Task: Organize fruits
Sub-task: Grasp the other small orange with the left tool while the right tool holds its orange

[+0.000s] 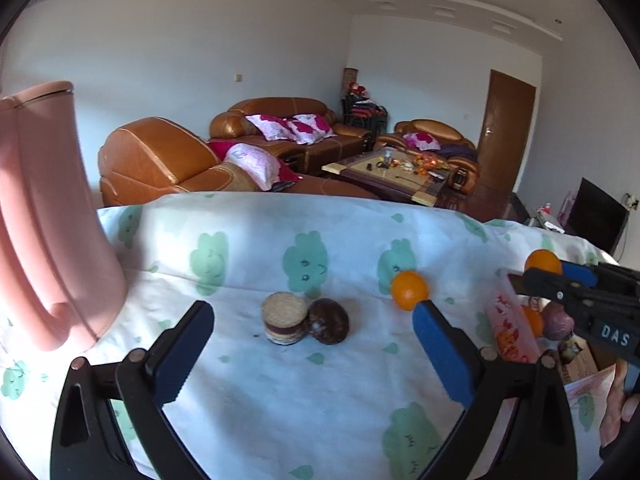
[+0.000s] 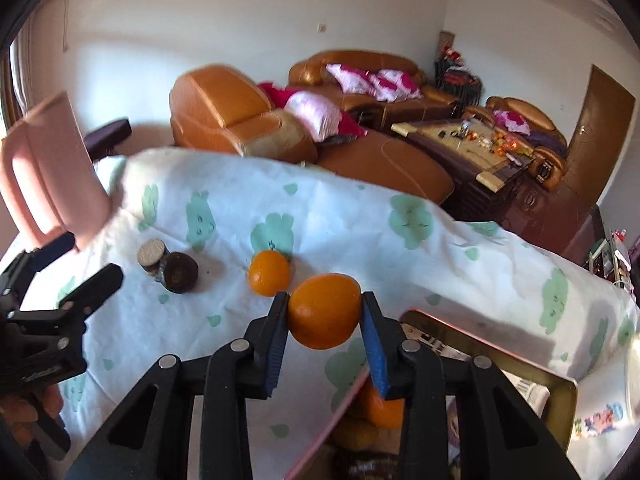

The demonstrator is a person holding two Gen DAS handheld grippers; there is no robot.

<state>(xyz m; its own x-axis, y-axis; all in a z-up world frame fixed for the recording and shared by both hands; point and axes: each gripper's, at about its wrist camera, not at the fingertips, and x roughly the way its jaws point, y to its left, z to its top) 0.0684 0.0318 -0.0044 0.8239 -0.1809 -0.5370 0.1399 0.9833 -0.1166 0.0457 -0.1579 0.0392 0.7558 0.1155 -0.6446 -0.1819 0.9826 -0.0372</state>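
The right claw [image 2: 324, 312] is clamped across a firm, smooth orange [image 2: 325, 311], over the box [image 2: 560, 396]. The left claw [image 1: 312, 350] gapes apart. The other orange [image 2: 269, 273] is probably light; grip its middle.

One orange [image 2: 324, 312] is held off the surface, above a pink box [image 2: 560, 390] holding more fruit. A second orange [image 2: 269, 273] lies on the cloth-covered surface [image 2: 360, 220] just beyond.

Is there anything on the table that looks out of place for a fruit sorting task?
Yes. A stack of round biscuits and a dark chocolate-coated round snack sit together on the cloth, touching; they are not fruit. One orange lies loose outside the pink box, while the right gripper holds another orange.
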